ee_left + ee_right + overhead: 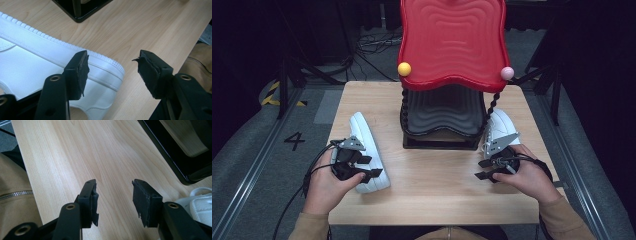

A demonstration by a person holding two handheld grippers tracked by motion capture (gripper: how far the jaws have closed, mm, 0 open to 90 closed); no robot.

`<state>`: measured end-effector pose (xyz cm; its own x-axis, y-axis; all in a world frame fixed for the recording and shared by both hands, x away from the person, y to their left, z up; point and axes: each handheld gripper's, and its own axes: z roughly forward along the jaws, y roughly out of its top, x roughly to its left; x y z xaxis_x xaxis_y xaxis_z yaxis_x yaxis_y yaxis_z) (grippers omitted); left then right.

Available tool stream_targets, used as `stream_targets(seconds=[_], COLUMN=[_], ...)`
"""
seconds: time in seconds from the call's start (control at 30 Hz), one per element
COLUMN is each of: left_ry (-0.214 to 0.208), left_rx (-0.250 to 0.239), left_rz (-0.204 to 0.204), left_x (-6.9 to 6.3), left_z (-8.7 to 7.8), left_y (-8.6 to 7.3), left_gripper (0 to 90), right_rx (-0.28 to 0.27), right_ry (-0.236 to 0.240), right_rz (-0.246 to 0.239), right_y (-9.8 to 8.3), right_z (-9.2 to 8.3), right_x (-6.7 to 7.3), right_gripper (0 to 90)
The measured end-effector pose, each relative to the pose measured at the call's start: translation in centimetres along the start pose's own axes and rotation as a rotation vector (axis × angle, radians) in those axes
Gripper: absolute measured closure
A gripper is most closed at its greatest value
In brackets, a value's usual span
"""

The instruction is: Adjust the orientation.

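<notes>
The person wears tan sleeves [562, 217], and a tan garment with a metal zipper [15, 194] shows in the right gripper view. The left gripper [371, 166] and right gripper [482, 169] are black, each topped by a grey three-cornered plate [351, 144] and trailing a black cable [294, 200]. Their jaws carry worn, ragged black pads [82, 72] and brass-coloured rivets [70, 206] at the pivots.

white shoe [368, 150], red rippled shelf [453, 40], pale wood table [432, 190]
</notes>
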<state>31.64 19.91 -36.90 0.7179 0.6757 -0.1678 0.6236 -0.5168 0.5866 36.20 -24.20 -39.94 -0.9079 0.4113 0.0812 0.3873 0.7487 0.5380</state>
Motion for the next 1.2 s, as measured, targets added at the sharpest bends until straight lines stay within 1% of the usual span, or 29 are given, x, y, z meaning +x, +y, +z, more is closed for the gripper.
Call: stream_targets(seconds=[0.07, 0.17, 0.23, 0.27, 0.33, 0.37, 0.4, 0.43, 0.5, 0.6, 0.7, 0.77, 0.83, 0.87, 0.97, 1.13, 1.2], left_ry=[0.004, 0.000, -0.012, -0.024, -0.025, -0.027, -0.035, -0.040, -0.047, -0.044, -0.051, -0.031, -0.033, -0.029, -0.024, 0.004, -0.017], left_rx=[0.007, 0.019, 0.029, 0.024, 0.016, 0.014, 0.020, 0.031, 0.027, 0.039, 0.060, 0.088, 0.109, 0.117, 0.138, 0.178, 0.176], left_rz=[0.003, 0.009, 0.019, 0.014, 0.010, 0.015, 0.012, 0.019, 0.015, 0.011, 0.006, 0.008, 0.012, 0.020, 0.017, 0.016, 0.017], left_x=[0.0, 0.0, 0.0, 0.1, 0.2, 0.3, 0.3, 0.4, 0.4, 0.6, 0.8, 0.9, 0.9, 0.9, 0.9, 1.1, 1.2], left_z=[0.1, 0.3, 0.3, 0.3, 0.3, 0.4, 0.5, 0.6, 0.8, 1.0, 1.5, 1.8, 2.1, 2.2, 2.6, 3.3, 3.5], left_y=[0.1, 0.2, 0.3, 0.4, 0.5, 0.6, 0.7, 0.8, 1.0, 1.2, 1.3, 1.5, 1.6, 1.6, 1.7, 1.7, 1.7], left_gripper=[43.2, 47.9, 55.7, 62.0, 70.4, 70.4, 76.8, 81.0, 88.1, 89.8, 89.9, 90.0, 90.0, 90.0, 90.0, 90.0, 90.0], right_rx=[0.003, 0.005, 0.005, 0.005, 0.006, 0.007, 0.011, 0.011, 0.017, 0.015, 0.010, 0.014, 0.015, 0.014, 0.016, 0.014, 0.014], right_ry=[0.000, -0.002, -0.001, -0.001, 0.000, 0.000, 0.002, 0.002, 0.001, 0.002, -0.007, -0.007, -0.008, -0.009, -0.011, -0.012, -0.014], right_rz=[0.003, 0.002, 0.002, 0.001, 0.001, 0.002, 0.002, 0.002, 0.000, 0.002, 0.006, 0.006, 0.008, 0.009, 0.007, 0.013, 0.014], right_y=[-0.1, -0.1, -0.1, -0.1, -0.1, -0.1, -0.1, -0.2, -0.2, -0.3, -0.4, -0.5, -0.5, -0.6, -0.7, -0.8, -0.8], right_z=[0.0, 0.0, 0.0, 0.0, 0.0, 0.1, 0.2, 0.2, 0.3, 0.2, 0.1, 0.1, 0.1, 0.1, 0.0, -0.1, -0.2], right_x=[0.1, 0.1, 0.1, 0.1, 0.1, 0.0, 0.1, 0.1, 0.2, 0.3, 0.2, 0.2, 0.2, 0.2, 0.2, 0.3, 0.3], right_gripper=[55.1, 55.1, 55.1, 55.2, 55.1, 55.1, 55.1, 55.1, 55.0, 55.0, 54.9, 54.8, 54.8, 54.8, 54.8, 54.8, 54.8])
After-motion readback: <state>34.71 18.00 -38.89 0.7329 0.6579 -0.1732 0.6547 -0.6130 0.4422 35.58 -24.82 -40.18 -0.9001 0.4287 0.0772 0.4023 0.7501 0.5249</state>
